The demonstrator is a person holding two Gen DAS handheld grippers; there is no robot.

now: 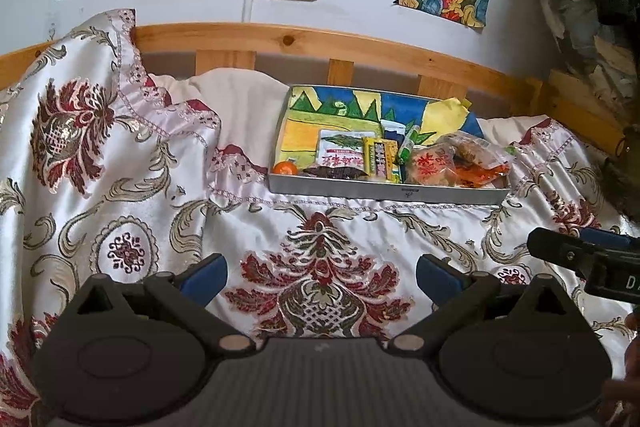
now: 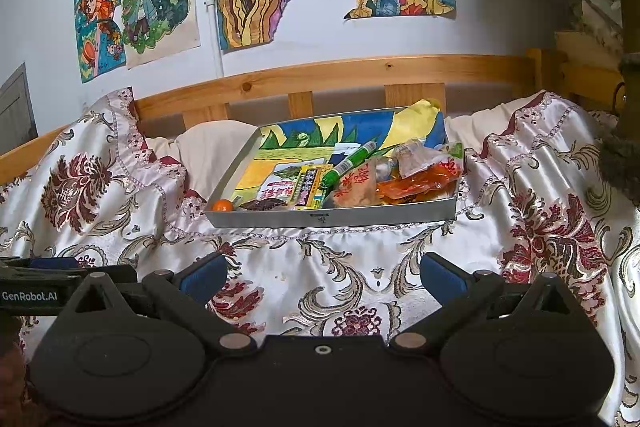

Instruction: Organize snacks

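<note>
both fingers (image 1: 322,277) (image 2: 322,277) spread above bedspread (image 1: 120,187), wooden rail (image 1: 320,43) behind snack tray (image 1: 384,191).

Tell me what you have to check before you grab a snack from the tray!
1. Left gripper open with nothing in it: ok.
2. Right gripper open with nothing in it: ok.
3. Metal tray resting on the flowery bedspread, not tipping off: ok, though the cloth beneath is rumpled.
4. Snacks inside the tray, none spilled on the bed: ok; the small orange, the green tube and the red packet all lie inside.
5. Grippers near enough to grab: not ok, both hang short of the tray.
6. Whether packets are stuck under each other in the pile: cannot tell.
</note>
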